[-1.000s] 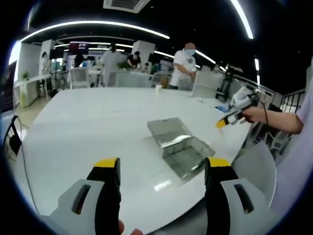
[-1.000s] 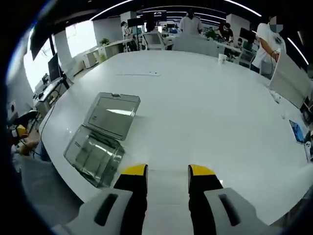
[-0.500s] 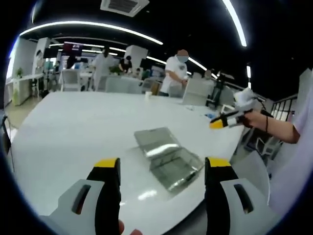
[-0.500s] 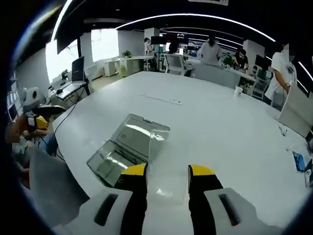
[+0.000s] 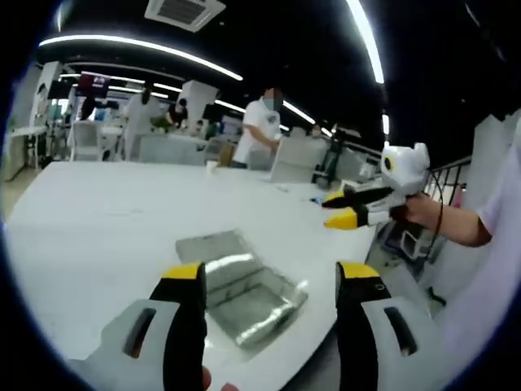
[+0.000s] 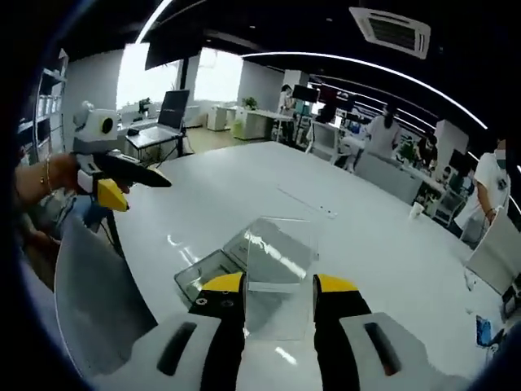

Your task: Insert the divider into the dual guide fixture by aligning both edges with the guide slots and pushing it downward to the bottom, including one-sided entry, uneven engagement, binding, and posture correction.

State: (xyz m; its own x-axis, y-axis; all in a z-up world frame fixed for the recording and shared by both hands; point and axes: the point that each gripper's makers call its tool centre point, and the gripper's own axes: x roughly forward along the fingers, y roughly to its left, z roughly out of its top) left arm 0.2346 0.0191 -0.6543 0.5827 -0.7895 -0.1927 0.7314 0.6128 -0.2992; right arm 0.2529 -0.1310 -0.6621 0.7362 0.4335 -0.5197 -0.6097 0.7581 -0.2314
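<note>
No text, label, brand or number is legible anywhere in either view.

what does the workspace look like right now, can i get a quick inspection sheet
Surface: white table, glossy, near edge in view.
Job's things: clear fixture lies open near that edge; clear divider panel in the right gripper.
Clutter: paper cup far across.
Grippers: right gripper shut on the panel; left gripper open, empty, above the fixture.
Cables: black cord by the person's hand.
Surroundings: open office, desks, people standing, ceiling light strips.
</note>
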